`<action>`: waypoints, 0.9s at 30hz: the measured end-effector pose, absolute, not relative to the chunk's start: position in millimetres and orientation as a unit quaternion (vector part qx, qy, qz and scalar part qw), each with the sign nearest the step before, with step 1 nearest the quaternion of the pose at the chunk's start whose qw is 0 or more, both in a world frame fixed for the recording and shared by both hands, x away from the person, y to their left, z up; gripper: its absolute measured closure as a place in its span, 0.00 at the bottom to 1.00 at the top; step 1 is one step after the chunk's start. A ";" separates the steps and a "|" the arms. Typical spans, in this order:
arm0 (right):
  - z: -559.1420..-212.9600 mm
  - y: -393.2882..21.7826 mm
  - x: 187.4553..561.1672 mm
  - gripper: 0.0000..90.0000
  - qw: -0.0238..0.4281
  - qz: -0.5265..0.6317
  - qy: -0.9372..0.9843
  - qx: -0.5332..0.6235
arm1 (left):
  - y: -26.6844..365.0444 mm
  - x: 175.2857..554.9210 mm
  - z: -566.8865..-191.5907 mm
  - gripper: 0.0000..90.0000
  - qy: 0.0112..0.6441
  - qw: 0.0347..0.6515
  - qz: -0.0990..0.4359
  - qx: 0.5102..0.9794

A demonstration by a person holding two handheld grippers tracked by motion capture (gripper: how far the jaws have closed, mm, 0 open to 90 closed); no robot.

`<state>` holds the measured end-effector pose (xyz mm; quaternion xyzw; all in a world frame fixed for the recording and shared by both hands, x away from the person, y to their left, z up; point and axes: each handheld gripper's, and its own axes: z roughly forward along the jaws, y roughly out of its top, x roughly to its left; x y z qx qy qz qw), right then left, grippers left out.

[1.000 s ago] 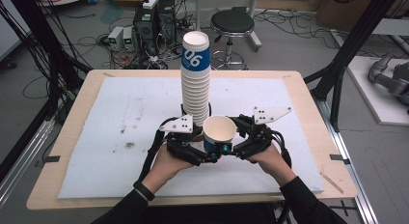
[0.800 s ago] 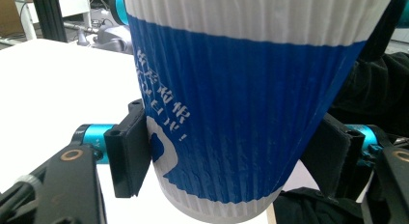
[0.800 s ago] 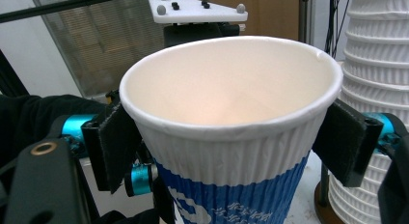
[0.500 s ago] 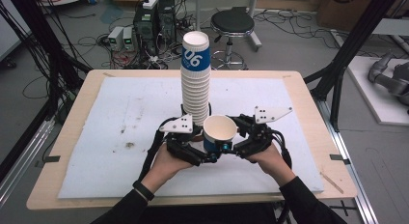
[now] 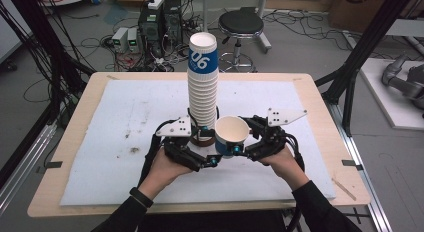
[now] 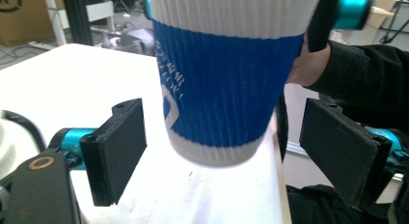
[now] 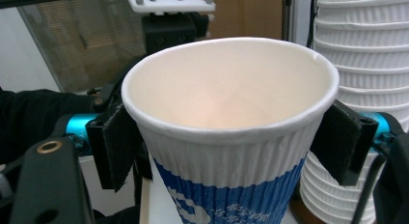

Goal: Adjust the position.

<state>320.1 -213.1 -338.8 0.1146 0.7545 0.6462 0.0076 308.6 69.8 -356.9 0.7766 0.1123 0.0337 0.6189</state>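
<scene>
Near the front edge of the counter point(image 5: 75, 192), two hands meet over the white mat point(image 5: 100, 142). Between them the right gripper point(image 5: 239, 149) holds a single paper cup point(image 5: 231, 134) upright and lifted off the mat, its fingers point(image 7: 113, 147) pinching the ribbed wall just under the rim. Alongside, the left gripper point(image 5: 206, 161) has its fingers point(image 6: 115, 149) spread either side of the cup's blue band, clear of it on both sides; they have just been opening. Bare mat shows beneath the cup's base in the left gripper view. Just behind the cup, almost touching it, the tall stack of cups point(image 5: 202, 92) stands on the mat. Wide open mat lies left and right of the stack. Beyond the counter's far edge sit a black stool point(image 5: 241, 24) and computer boxes point(image 5: 160, 17) on the floor.
</scene>
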 end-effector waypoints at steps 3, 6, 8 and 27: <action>-339.0 -216.1 320.9 0.22 0.015 0.644 0.756 0.119 | 78.2 308.1 -352.9 0.18 0.117 0.622 0.045 0.773; -339.2 -219.8 322.1 0.22 0.018 0.644 0.755 0.122 | 85.7 307.8 -348.8 0.18 0.119 0.627 0.054 0.768; -339.0 -221.9 322.8 0.22 0.022 0.646 0.753 0.123 | 90.1 307.5 -346.5 0.18 0.120 0.631 0.059 0.764; -338.2 -244.1 324.1 0.22 0.045 0.638 0.755 0.145 | 129.2 303.9 -333.3 0.18 0.128 0.650 0.103 0.742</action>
